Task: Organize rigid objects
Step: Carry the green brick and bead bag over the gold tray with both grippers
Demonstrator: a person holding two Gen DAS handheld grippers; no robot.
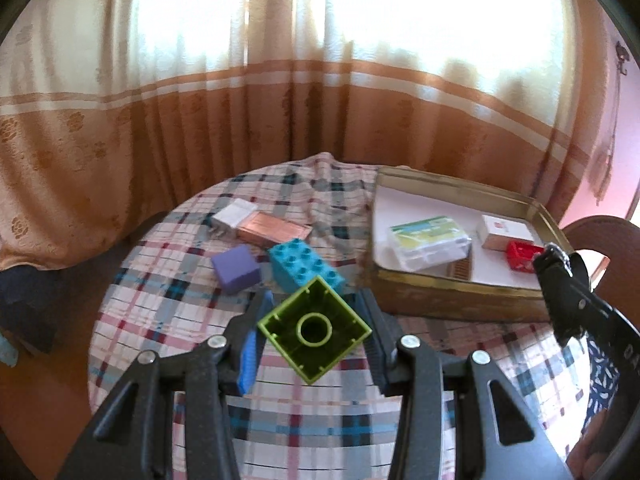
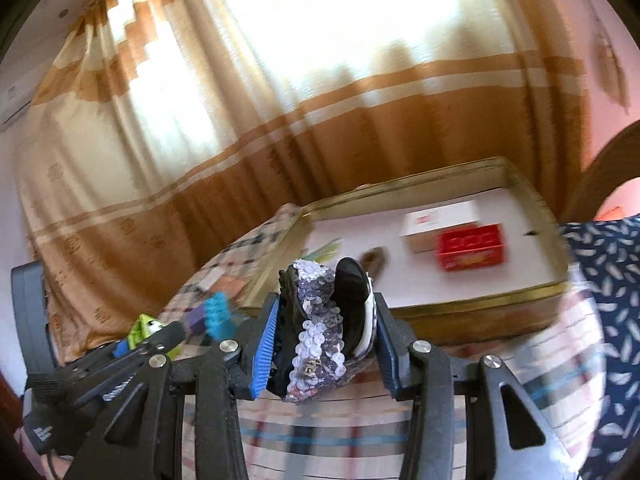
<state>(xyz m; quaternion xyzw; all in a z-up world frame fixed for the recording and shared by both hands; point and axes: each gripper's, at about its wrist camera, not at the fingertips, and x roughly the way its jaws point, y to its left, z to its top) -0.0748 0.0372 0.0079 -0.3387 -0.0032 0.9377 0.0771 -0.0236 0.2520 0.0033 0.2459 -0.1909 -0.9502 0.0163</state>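
While my left gripper (image 1: pixel 314 338) pinches the green block (image 1: pixel 314 328) above the table (image 1: pixel 280 420), clear of the blue block (image 1: pixel 304 266), I should carry it level rightward over the tin's (image 1: pixel 456 300) rim. My right gripper (image 2: pixel 326 340), clamped on a sequined shoe (image 2: pixel 324 324), should lower inside it gently.

Blown-out backlit curtain (image 1: pixel 320 80) (right view motion-blurred)
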